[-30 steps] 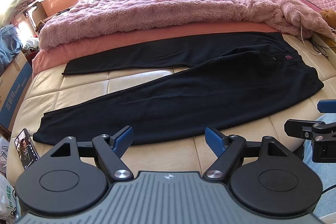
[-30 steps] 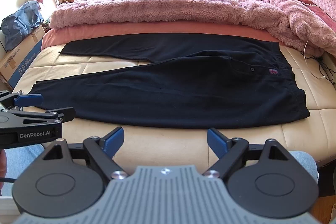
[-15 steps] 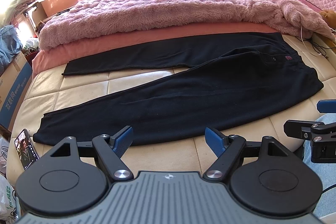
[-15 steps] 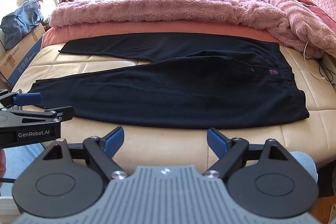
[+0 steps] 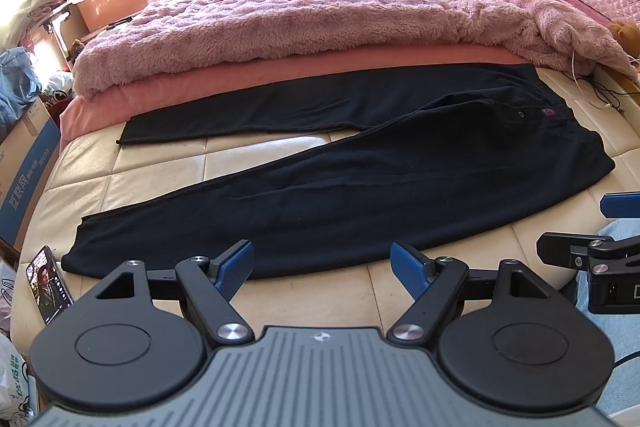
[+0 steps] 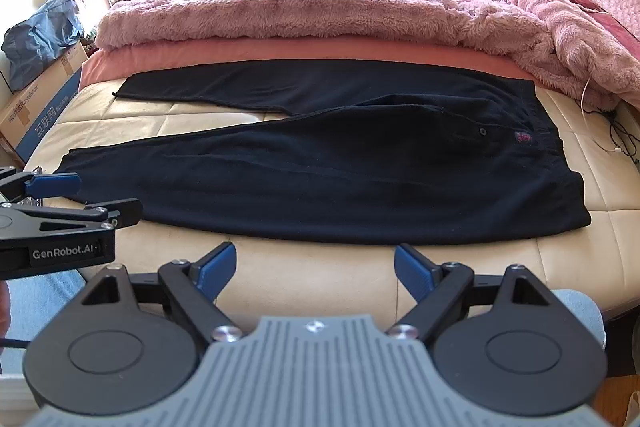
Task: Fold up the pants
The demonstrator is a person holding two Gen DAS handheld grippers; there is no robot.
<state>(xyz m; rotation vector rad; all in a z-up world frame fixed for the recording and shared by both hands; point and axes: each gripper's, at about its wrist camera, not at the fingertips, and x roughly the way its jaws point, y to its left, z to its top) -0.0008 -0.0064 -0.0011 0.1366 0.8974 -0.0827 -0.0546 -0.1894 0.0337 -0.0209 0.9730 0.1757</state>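
Left wrist view: pants (image 5: 360, 179) lie flat just beyond the spread, empty left hand-held gripper (image 5: 322, 265).

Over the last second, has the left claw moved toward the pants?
No. In the left wrist view the left claw sits open, with the near hem of the black pants and the phone framed just as before.

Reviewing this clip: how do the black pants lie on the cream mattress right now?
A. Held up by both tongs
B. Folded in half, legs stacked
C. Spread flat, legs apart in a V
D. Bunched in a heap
C: the black pants lie flat on the cream mattress, legs diverging leftward, while the left tongs and right tongs hover open and empty.
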